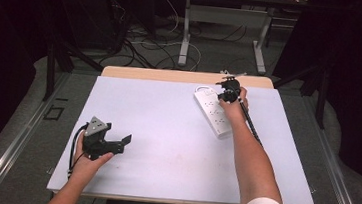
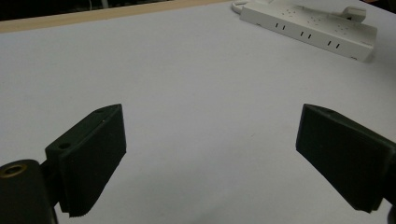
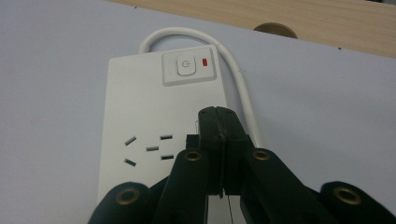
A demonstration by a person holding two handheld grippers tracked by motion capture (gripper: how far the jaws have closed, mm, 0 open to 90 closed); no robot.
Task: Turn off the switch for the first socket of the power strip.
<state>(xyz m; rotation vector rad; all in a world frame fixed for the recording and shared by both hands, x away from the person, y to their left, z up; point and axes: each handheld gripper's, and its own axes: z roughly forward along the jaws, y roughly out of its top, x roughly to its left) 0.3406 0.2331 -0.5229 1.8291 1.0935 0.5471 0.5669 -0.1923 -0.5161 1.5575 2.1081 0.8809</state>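
Your right gripper [image 3: 223, 122] is clenched with nothing between its jaws, hovering over the white power strip [image 3: 149, 112] at the table's [image 1: 166, 126] two o'clock; its own view reveals the power button [image 3: 186, 66] and red light [image 3: 204, 62]. Your left gripper [image 2: 210, 158], at eight o'clock, gapes released.

The power strip [image 3: 159, 126] runs off the bottom edge of the right gripper view, partly hidden behind the closed jaws.

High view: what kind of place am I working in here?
Probably a lab or recording workshop, not a home: a plain white-topped work table fenced by a black metal frame, loose cables on the grey floor, and a second metal-legged bench behind.
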